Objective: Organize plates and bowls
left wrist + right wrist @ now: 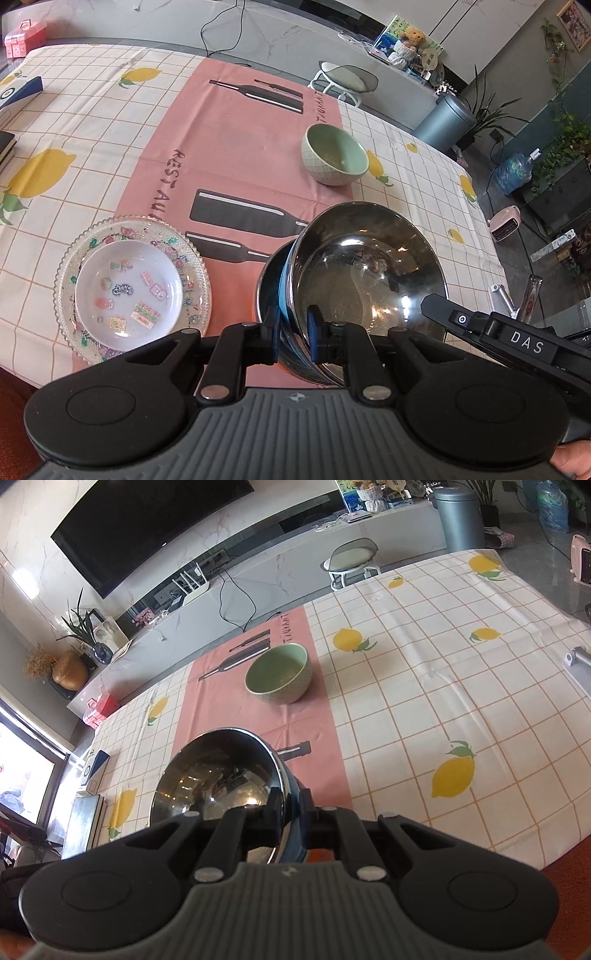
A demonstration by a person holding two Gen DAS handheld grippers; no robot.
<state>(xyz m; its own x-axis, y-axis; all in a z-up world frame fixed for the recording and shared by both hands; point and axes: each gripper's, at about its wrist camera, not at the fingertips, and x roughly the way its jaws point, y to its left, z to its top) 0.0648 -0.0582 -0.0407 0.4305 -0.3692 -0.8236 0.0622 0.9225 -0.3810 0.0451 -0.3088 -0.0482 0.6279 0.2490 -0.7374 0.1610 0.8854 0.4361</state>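
The left claw (pixel 293 332) pinches the near rim of a polished steel bowl (pixel 364 266), its blue pads on either side of the thin wall. The right claw (pixel 290 814) pinches the same bowl's rim from the other side. The bowl tilts just above the pink runner (pixel 236 147) on the lemon-print cloth of the desk (pixel 92 122). Beyond it sits a green ceramic bowl (pixel 334 153) with a quilted outside. To the left, a white dish (pixel 127 290) rests in a beaded glass plate (pixel 92 236)

Two bowls (pixel 365 273) (pixel 334 153), two plates (pixel 127 290) (pixel 70 266)
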